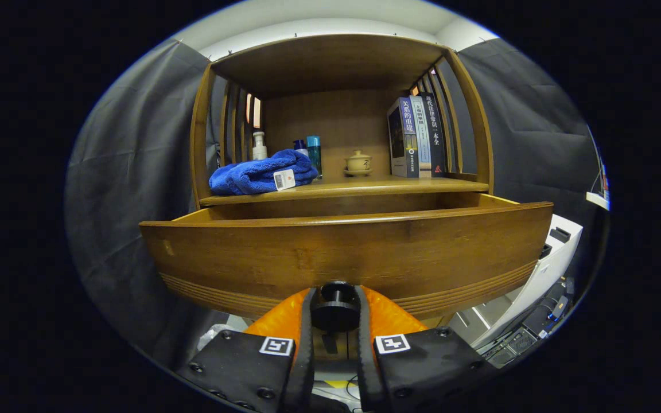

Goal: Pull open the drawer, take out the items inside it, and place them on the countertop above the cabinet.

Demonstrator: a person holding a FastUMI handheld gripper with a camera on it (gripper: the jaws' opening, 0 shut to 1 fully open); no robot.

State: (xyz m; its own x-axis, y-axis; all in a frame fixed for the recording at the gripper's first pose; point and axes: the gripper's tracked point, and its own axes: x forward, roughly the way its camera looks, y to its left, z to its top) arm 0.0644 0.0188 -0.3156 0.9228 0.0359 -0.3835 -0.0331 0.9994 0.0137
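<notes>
Countertop (365,186) above open drawer (342,252); fingers (335,312) clamp knob (335,310).

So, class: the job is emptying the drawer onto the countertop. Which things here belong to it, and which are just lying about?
Job: drawer; its knob, gripped between the fingers; countertop.

Lying about: blue towel; bottles; lidded cup; books.

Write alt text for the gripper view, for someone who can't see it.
The gripper is shut on the round black knob of a wooden drawer that stands pulled out from the cabinet. On the countertop above lie a blue towel, bottles, a small lidded cup and upright books.
</notes>
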